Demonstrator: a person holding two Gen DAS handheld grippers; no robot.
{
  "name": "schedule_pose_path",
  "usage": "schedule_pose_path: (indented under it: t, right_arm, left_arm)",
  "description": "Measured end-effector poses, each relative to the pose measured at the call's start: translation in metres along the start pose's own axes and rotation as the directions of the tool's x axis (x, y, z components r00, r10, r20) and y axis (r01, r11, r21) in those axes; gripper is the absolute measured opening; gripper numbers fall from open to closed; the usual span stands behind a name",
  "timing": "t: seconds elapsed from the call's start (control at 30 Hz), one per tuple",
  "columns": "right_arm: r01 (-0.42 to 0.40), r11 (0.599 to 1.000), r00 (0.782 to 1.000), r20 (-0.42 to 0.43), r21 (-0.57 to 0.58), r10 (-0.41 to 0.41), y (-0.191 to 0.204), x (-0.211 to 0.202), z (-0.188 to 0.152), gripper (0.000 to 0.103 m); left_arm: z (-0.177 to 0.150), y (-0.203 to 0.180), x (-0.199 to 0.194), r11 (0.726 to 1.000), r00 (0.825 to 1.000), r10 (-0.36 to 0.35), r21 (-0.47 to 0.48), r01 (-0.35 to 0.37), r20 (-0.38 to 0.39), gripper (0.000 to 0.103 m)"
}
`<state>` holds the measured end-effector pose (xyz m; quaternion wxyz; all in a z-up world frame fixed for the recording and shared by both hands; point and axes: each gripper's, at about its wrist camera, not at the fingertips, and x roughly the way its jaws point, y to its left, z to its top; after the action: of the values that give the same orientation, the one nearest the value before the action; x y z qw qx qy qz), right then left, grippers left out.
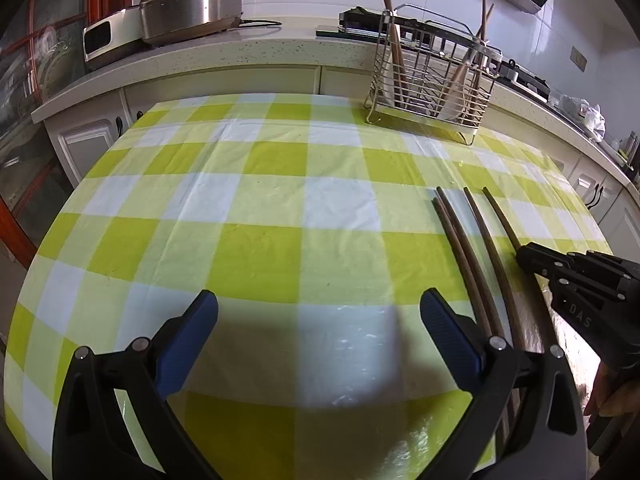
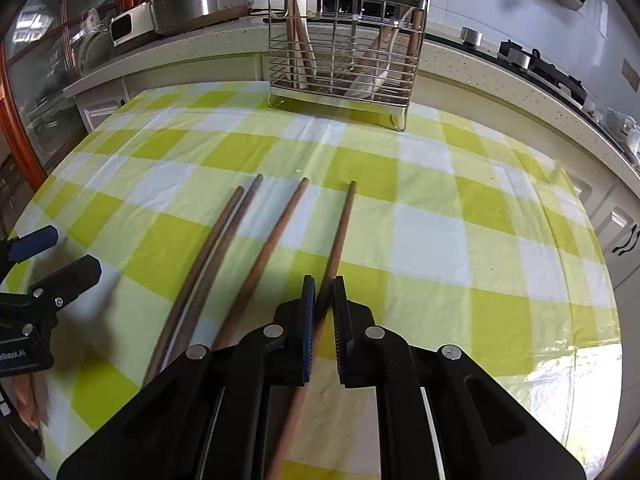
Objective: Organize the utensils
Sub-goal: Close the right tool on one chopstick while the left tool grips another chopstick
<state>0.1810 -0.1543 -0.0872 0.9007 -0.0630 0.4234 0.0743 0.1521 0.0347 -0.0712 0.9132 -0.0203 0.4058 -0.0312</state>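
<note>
Several brown wooden chopsticks lie side by side on the green-and-white checked tablecloth (image 2: 460, 232). My right gripper (image 2: 324, 284) is shut on the rightmost chopstick (image 2: 342, 228), which runs between its pads and out past the tips. Two chopsticks (image 2: 224, 248) lie close together on the left, and another chopstick (image 2: 276, 236) lies between them and the held one. In the left wrist view my left gripper (image 1: 318, 308) stands open over bare cloth, with the chopsticks (image 1: 472, 256) just to its right and the right gripper (image 1: 524, 254) on the outermost one.
A wire utensil rack (image 2: 340, 56) holding wooden utensils stands at the table's far edge; it shows as the rack (image 1: 432, 88) at the back right in the left view. Behind runs a counter (image 1: 248, 52) with a metal cooker (image 1: 188, 8). A hand (image 1: 612, 396) holds the right gripper.
</note>
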Motion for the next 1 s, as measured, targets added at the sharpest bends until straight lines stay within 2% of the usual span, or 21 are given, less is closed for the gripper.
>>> schedule_pose_path:
  t: [0.33, 0.47, 0.57, 0.63, 0.7, 0.93, 1.0]
  right_arm:
    - [0.013, 0.998, 1.0, 0.003, 0.063, -0.013, -0.041, -0.008, -0.015, 0.01]
    - [0.001, 0.996, 1.0, 0.009, 0.085, -0.001, -0.053, -0.011, -0.02, 0.01]
    - [-0.015, 0.996, 1.0, 0.01, 0.093, 0.014, -0.058, -0.011, -0.021, 0.01]
    - [-0.023, 0.995, 1.0, 0.011, 0.094, 0.022, -0.06, -0.012, -0.021, 0.01]
    - [-0.033, 0.995, 0.999, 0.013, 0.096, 0.032, -0.061, -0.012, -0.022, 0.01]
    - [-0.052, 0.993, 0.999, 0.015, 0.106, 0.051, -0.063, -0.012, -0.022, 0.01]
    - [-0.055, 0.993, 0.998, 0.015, 0.108, 0.053, -0.064, -0.012, -0.022, 0.01]
  left_arm:
    - [0.016, -0.021, 0.013, 1.0, 0.999, -0.017, 0.024, 0.018, -0.045, 0.098]
    - [0.025, -0.036, 0.021, 0.999, 0.998, -0.015, 0.038, 0.017, -0.057, 0.097]
    - [0.031, -0.048, 0.024, 0.998, 0.997, -0.04, 0.043, 0.042, -0.061, 0.096]
    - [0.033, -0.058, 0.028, 0.997, 0.998, -0.009, 0.07, 0.013, -0.066, 0.094]
    - [0.033, -0.064, 0.036, 0.997, 0.995, 0.01, 0.082, -0.002, -0.095, 0.085]
    - [0.027, -0.065, 0.039, 0.998, 0.993, -0.002, 0.059, 0.009, -0.115, 0.084]
    - [0.026, -0.069, 0.04, 0.997, 0.993, 0.004, 0.071, 0.005, -0.118, 0.08]
